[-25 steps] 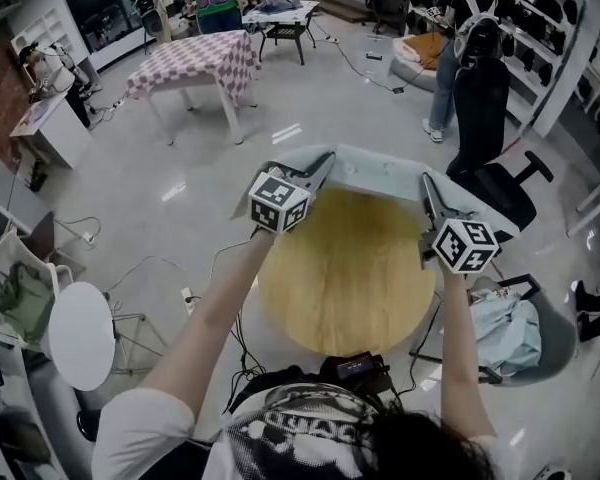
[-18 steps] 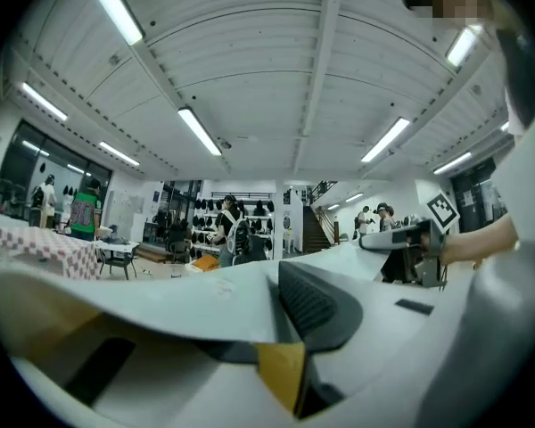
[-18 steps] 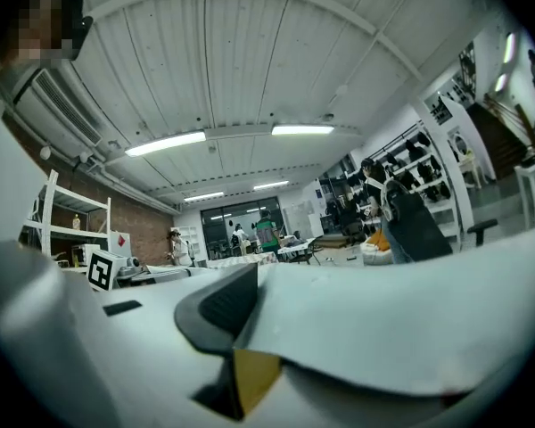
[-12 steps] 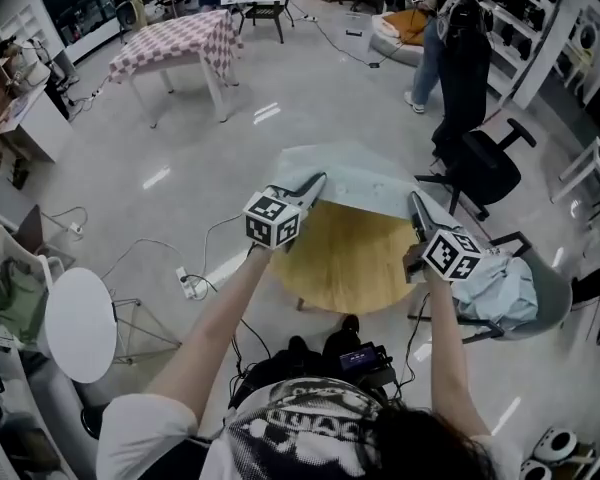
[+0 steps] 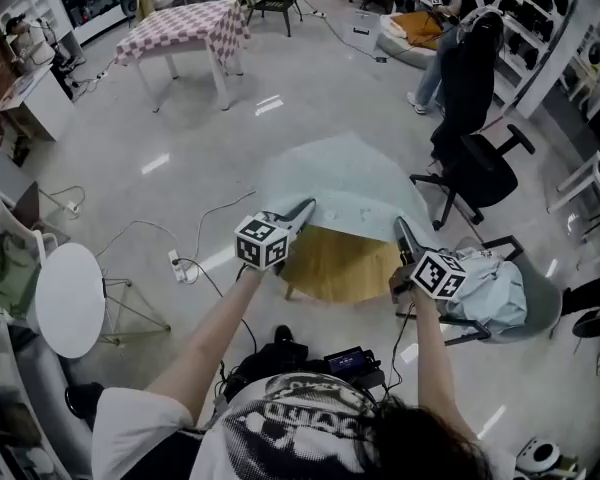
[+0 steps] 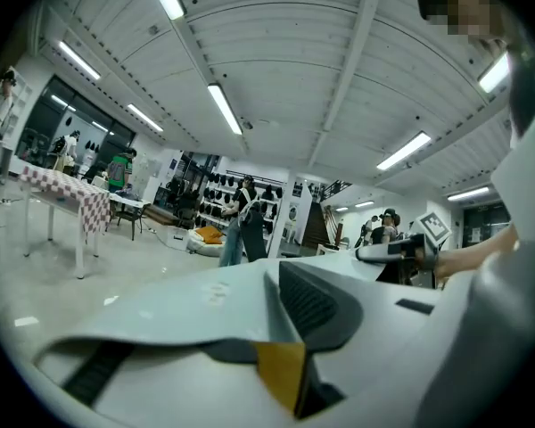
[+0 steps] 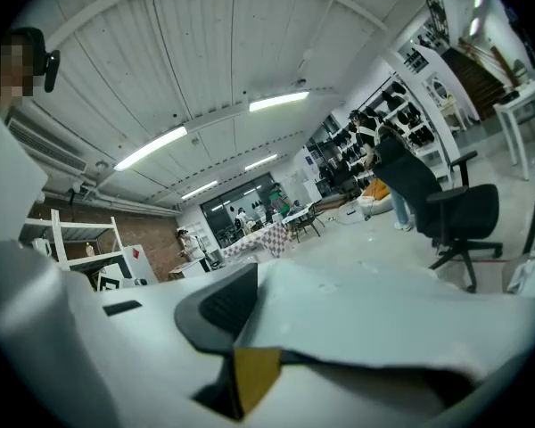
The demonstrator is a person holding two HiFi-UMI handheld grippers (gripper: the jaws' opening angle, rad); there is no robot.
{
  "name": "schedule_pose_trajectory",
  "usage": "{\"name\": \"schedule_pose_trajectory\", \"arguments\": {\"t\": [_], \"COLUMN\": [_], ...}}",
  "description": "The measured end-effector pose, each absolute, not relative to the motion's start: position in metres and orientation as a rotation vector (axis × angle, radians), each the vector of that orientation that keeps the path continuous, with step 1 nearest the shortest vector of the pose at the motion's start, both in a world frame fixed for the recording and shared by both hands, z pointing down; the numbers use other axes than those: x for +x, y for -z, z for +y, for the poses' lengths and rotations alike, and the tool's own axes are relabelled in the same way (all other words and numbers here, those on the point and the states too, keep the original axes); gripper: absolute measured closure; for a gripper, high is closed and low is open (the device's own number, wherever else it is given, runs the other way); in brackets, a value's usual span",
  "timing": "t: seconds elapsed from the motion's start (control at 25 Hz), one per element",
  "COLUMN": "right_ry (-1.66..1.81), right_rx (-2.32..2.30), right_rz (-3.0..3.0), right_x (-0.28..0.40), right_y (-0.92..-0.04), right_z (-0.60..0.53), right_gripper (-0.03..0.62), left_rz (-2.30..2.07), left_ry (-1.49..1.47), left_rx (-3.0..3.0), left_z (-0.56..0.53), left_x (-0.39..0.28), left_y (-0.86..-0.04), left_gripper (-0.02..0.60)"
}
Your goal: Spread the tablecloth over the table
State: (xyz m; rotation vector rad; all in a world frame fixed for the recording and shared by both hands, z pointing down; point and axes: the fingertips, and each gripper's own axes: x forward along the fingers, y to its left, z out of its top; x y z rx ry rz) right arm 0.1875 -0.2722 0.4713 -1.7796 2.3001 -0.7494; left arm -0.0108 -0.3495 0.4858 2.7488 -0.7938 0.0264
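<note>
A pale blue-green tablecloth (image 5: 345, 183) lies over the far part of a round wooden table (image 5: 332, 268), whose near part shows bare. My left gripper (image 5: 305, 211) is shut on the cloth's near left edge, and my right gripper (image 5: 400, 230) is shut on its near right edge. In the left gripper view the tablecloth (image 6: 187, 306) runs in between the jaws of the left gripper (image 6: 281, 333), with the right gripper (image 6: 401, 250) beyond it. In the right gripper view the tablecloth (image 7: 366, 319) is likewise pinched in the right gripper (image 7: 241, 341).
A black office chair (image 5: 475, 158) stands just behind the table at the right. A grey chair with a pale bundle (image 5: 495, 288) is at my right. A white round side table (image 5: 70, 298) and floor cables (image 5: 180, 263) are at the left. A checkered table (image 5: 185, 23) stands far back.
Both grippers have come down and back toward me with the cloth's edge. The cloth has been drawn from the table's far rim over its far half.
</note>
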Motion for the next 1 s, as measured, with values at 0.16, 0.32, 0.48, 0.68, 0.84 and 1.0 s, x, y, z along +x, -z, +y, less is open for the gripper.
{"name": "schedule_pose_trajectory", "arguments": {"t": [0.16,0.32,0.48,0.68,0.84,1.0], "right_ry": [0.874,1.032,1.129,1.226,1.303,1.358], "right_rx": [-1.678,-1.584,-1.507,-1.458,-1.451,-1.492], "right_rz": [2.27,2.221,2.202,2.204,2.212,2.308], "right_x": [0.189,0.195,0.199,0.196,0.192,0.18], "right_y": [-0.501,-0.534,-0.549,-0.573,-0.598,-0.627], "right_z": [-0.249,-0.22,-0.201,-0.184,-0.17,-0.156], "right_gripper": [0.526,0.53,0.533,0.54,0.545,0.548], "left_rz": [-0.831,-0.87,-0.925,-0.99,-1.023,-1.047], "left_ry": [-0.065,-0.11,-0.135,-0.171,-0.25,-0.367], "left_rx": [2.698,2.638,2.588,2.513,2.496,2.47], "left_z": [-0.321,-0.287,-0.26,-0.236,-0.219,-0.202], "left_x": [-0.014,-0.013,-0.01,-0.014,-0.017,-0.024], "left_y": [-0.508,-0.531,-0.547,-0.571,-0.592,-0.622], "left_gripper": [0.506,0.505,0.504,0.503,0.503,0.503]}}
